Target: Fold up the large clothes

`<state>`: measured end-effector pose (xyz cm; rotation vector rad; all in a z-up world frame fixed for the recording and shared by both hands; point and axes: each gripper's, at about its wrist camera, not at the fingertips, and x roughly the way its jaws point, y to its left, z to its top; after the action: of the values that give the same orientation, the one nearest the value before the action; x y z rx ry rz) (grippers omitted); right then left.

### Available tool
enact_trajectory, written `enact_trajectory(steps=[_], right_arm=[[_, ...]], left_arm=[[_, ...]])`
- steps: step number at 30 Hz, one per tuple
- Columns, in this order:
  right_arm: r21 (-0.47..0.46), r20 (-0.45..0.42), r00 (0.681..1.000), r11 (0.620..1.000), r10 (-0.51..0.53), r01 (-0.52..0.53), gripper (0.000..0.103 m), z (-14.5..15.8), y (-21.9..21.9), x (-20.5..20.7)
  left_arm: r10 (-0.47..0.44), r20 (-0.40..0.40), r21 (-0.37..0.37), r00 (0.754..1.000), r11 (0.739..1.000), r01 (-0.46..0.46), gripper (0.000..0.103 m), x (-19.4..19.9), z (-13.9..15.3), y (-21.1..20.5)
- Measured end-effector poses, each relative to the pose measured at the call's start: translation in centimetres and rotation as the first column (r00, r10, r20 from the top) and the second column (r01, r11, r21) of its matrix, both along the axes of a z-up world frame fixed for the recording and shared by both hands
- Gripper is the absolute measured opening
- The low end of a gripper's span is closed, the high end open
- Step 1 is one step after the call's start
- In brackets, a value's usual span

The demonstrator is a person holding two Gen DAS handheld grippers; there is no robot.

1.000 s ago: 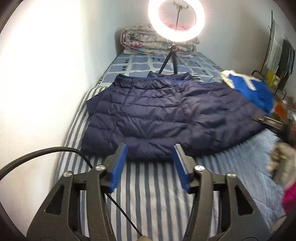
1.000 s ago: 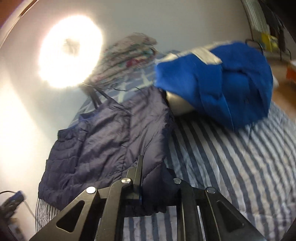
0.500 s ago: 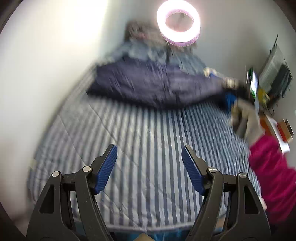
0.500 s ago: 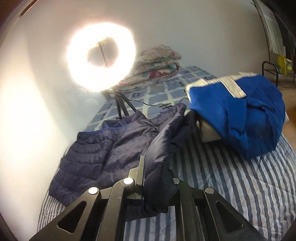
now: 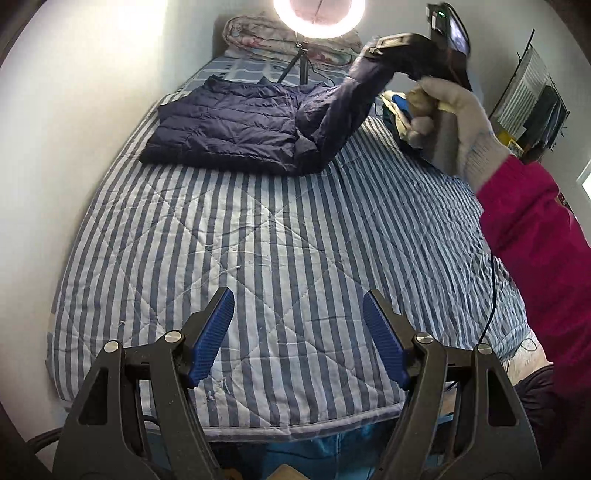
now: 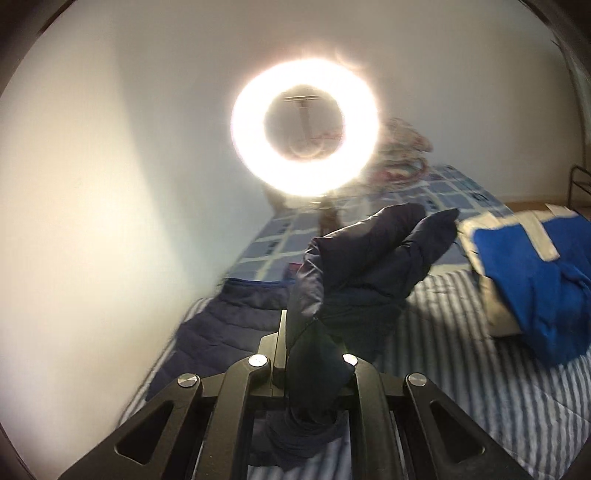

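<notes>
A navy quilted jacket (image 5: 229, 125) lies flat at the far left of the striped bed (image 5: 277, 240). Its right sleeve (image 5: 347, 99) is pulled up off the bed. My right gripper (image 5: 384, 48), held by a gloved hand (image 5: 458, 118), is shut on that sleeve's end. In the right wrist view the sleeve (image 6: 369, 258) bunches between the closed jaws of the right gripper (image 6: 314, 332) and hides the pads. My left gripper (image 5: 297, 306) hovers over bare bedspread near the foot of the bed, its blue pads (image 5: 214, 332) wide apart with nothing between them.
A lit ring light (image 5: 319, 18) on a tripod stands just beyond the jacket's collar. A folded floral quilt (image 5: 266, 33) lies at the head of the bed. A blue and white garment (image 6: 535, 266) sits at the right. A white wall runs along the left, and a magenta sleeve (image 5: 532, 229) reaches in from the right.
My left gripper has drawn back from the jacket's hem to the foot of the bed and its jaws have widened. My right gripper has lifted the sleeve upward, toward the ring light.
</notes>
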<state>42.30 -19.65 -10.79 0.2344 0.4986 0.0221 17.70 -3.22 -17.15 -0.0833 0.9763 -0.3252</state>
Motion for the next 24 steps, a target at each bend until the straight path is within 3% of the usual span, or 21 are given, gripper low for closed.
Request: enact_trajectory(steps=[6,11,16,24], right_arm=[[-0.003,0.008,0.995,0.995,0.099,-0.099,0.006,0.2,5.7,3.0],[-0.025,-0.018,0.983,0.982,0.185,-0.185,0.006,-1.3,11.1,6.0],[-0.038,-0.074,0.962,0.963,0.264,-0.267,0.006,-4.5,15.8,8.8],[-0.091,-0.232,0.900,0.913,0.370,-0.398,0.006,-13.1,23.1,12.2]], left_arm=[[0.006,0.009,-0.029,1.000,1.000,-0.005,0.074,-0.3,0.5,0.5],[0.034,0.010,-0.047,0.999,0.998,-0.034,0.074,-0.2,0.8,1.6],[0.080,0.021,-0.066,0.997,0.995,-0.079,0.074,-0.3,1.1,3.0],[0.103,0.020,-0.081,0.995,0.992,-0.101,0.074,0.0,1.2,3.9]])
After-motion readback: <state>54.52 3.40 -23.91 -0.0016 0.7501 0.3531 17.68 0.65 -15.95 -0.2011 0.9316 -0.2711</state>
